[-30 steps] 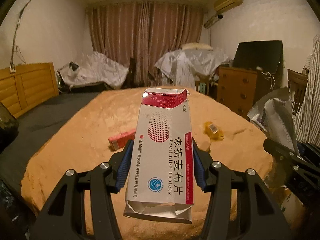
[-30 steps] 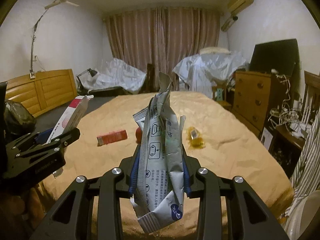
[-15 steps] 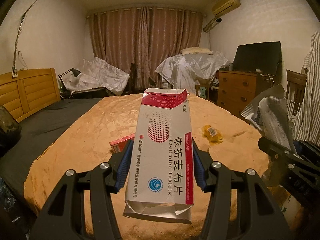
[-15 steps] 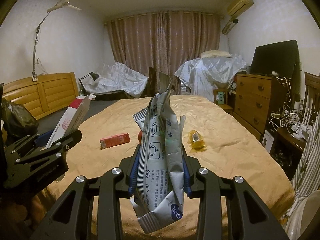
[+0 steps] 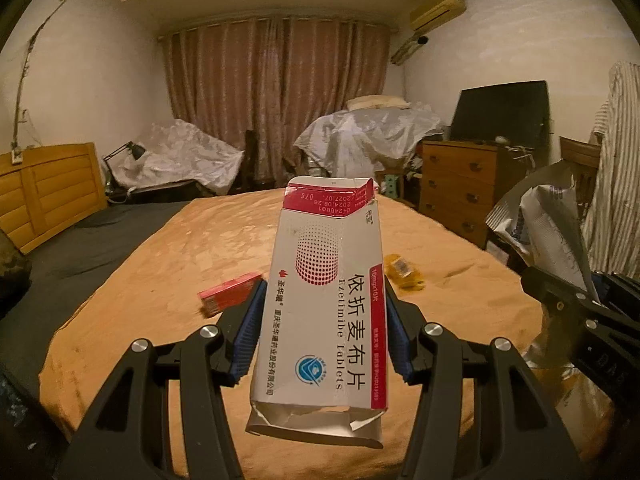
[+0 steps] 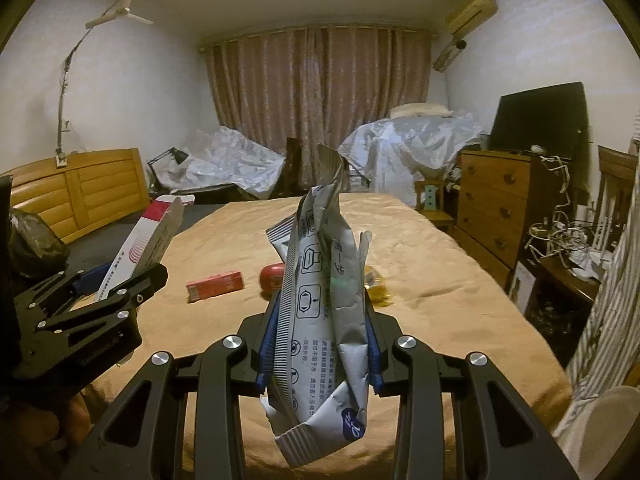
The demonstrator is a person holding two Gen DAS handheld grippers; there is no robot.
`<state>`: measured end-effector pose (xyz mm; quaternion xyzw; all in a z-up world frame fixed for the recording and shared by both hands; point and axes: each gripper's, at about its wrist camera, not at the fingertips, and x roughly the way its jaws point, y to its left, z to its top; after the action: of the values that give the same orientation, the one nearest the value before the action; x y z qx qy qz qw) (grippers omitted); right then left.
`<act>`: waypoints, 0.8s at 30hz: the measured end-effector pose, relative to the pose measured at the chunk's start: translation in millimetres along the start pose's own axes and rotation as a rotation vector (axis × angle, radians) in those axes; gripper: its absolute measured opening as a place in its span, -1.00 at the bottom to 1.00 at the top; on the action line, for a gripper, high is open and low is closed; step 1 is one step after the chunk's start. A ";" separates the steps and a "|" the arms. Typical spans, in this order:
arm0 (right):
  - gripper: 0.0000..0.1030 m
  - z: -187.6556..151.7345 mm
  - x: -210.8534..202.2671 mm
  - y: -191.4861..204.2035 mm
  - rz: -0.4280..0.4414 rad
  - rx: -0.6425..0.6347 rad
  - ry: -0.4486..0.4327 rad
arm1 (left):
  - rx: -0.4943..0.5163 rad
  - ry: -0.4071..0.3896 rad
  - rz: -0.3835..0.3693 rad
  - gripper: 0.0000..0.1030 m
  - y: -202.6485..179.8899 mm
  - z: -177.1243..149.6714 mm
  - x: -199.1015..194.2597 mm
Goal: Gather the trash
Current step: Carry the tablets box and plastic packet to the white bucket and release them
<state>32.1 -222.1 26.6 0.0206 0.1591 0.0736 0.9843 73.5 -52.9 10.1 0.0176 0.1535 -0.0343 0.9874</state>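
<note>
A: What does the left gripper (image 5: pixel 324 336) have?
B: Its jaws are clamped on a white and red cardboard medicine box (image 5: pixel 326 292), upright, top flap torn open, held above the bed's tan blanket (image 5: pixel 160 280).

A: And the right gripper (image 6: pixel 320 344)?
B: Its jaws pinch a crumpled grey-white foil pouch (image 6: pixel 324 308) printed with pictograms, standing upright between the blue pads.

A: What trash lies on the blanket?
B: A small flat red carton (image 6: pixel 215 285) toward the left, a round red object (image 6: pixel 272 276) just beside it and partly hidden by the pouch, and a yellow crinkled wrapper (image 5: pixel 404 272) farther right. All three are well apart from both grippers.
</note>
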 end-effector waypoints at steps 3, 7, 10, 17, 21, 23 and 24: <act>-0.28 4.7 -12.6 -16.6 -0.040 0.012 0.007 | 0.015 -0.004 -0.058 0.01 -22.3 7.0 -0.1; -0.28 9.3 -38.2 -50.3 -0.111 0.028 0.015 | 0.039 0.003 -0.140 0.01 -58.9 14.6 2.7; -0.28 11.4 -58.3 -81.8 -0.182 0.037 0.030 | 0.053 0.019 -0.211 0.01 -87.2 18.6 5.1; -0.28 9.5 -111.8 -173.4 -0.340 0.085 0.077 | 0.119 0.087 -0.401 0.01 -174.0 14.8 6.5; -0.28 -0.5 -147.0 -235.2 -0.428 0.122 0.153 | 0.166 0.142 -0.518 0.02 -226.7 10.5 2.9; -0.28 -7.1 -157.2 -259.6 -0.452 0.148 0.187 | 0.186 0.174 -0.575 0.02 -257.3 6.0 1.3; -0.28 -12.5 -163.2 -274.5 -0.470 0.163 0.212 | 0.194 0.186 -0.595 0.02 -267.3 3.0 -0.1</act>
<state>-87.0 -517.9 47.8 0.0544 0.2670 -0.1682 0.9473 54.7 -319.6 6.6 0.0691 0.2376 -0.3340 0.9095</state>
